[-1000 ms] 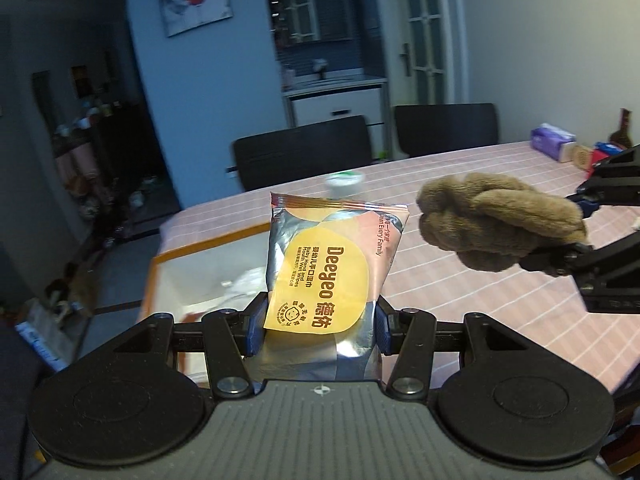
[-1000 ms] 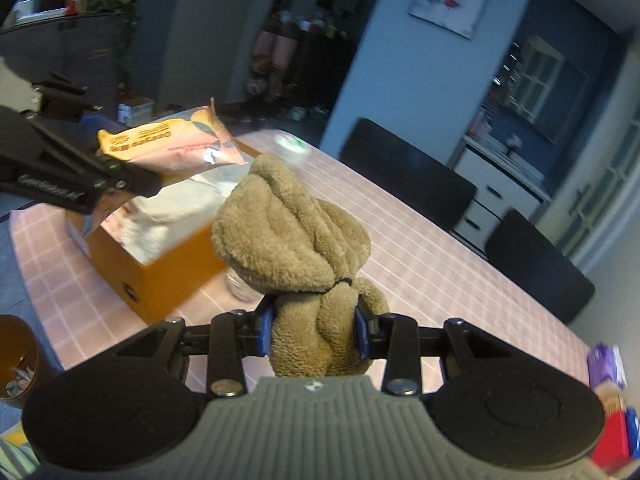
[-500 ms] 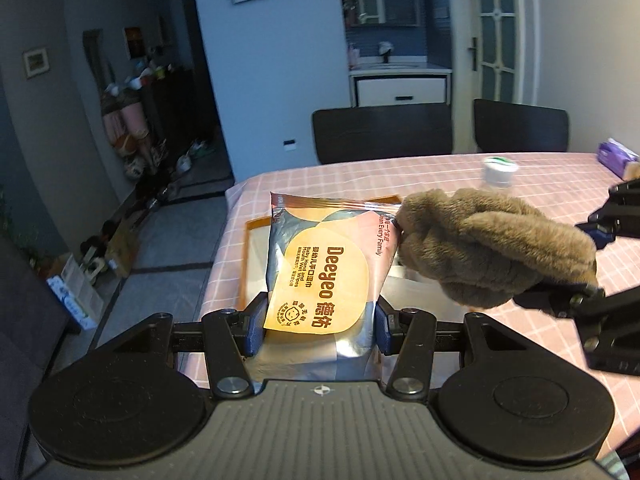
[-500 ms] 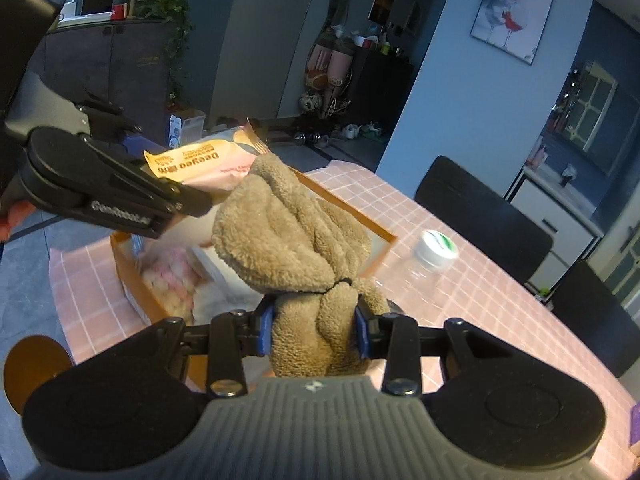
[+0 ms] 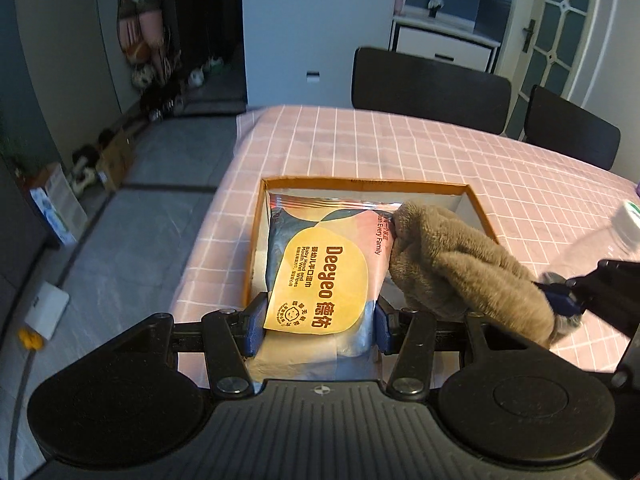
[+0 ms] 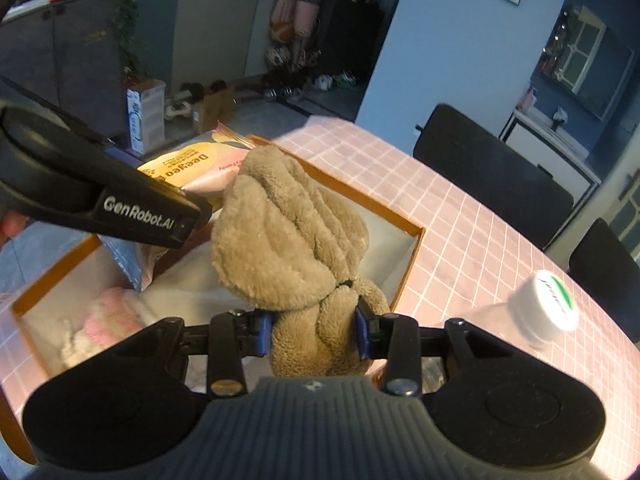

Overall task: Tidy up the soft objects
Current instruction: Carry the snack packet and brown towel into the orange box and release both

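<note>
Left tongs (image 5: 320,320) clamp the wet-wipes pack (image 5: 324,276), right tongs (image 6: 314,330) pinch the brown plush towel (image 6: 288,236), both above the orange box (image 5: 476,200).

Dim blue-walled room, black chairs (image 5: 430,88), white cabinet (image 5: 442,46), grey floor (image 5: 132,232)

both wrist views angled down, close, sharing orange box (image 5: 478,204)

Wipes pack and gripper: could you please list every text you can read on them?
"Deeyeo", "Baby Hand and Mouth Wet Wipes": wipes pack, held by the left gripper.
"GenRobot.AI": side of the left gripper.
Bottle cap print: too blurred.
</note>
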Action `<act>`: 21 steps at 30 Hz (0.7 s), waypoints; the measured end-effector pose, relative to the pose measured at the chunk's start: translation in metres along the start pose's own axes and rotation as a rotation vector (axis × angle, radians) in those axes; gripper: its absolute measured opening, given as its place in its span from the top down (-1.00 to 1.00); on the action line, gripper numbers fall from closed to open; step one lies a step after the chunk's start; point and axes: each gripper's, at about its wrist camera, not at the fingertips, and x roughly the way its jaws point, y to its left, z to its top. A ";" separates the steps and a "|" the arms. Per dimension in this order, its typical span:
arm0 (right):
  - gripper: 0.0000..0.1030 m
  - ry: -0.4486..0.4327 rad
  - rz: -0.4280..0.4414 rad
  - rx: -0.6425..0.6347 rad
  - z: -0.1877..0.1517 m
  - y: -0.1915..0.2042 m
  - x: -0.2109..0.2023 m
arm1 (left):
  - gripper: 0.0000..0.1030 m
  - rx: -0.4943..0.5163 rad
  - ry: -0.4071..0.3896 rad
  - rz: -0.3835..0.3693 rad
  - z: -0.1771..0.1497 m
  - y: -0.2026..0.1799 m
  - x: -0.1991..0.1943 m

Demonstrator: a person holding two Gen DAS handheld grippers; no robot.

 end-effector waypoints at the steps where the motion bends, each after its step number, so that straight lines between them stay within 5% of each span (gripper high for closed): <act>1: 0.25 0.012 -0.004 0.000 0.003 -0.001 0.007 | -0.13 -0.010 0.017 -0.006 0.002 0.001 0.004; 15: 0.13 0.115 0.008 0.011 0.010 -0.005 0.051 | -0.20 -0.114 0.161 -0.062 0.012 0.025 0.041; 21: -0.17 0.109 0.030 0.006 0.015 -0.008 0.053 | -0.34 -0.092 0.166 -0.082 0.009 0.021 0.035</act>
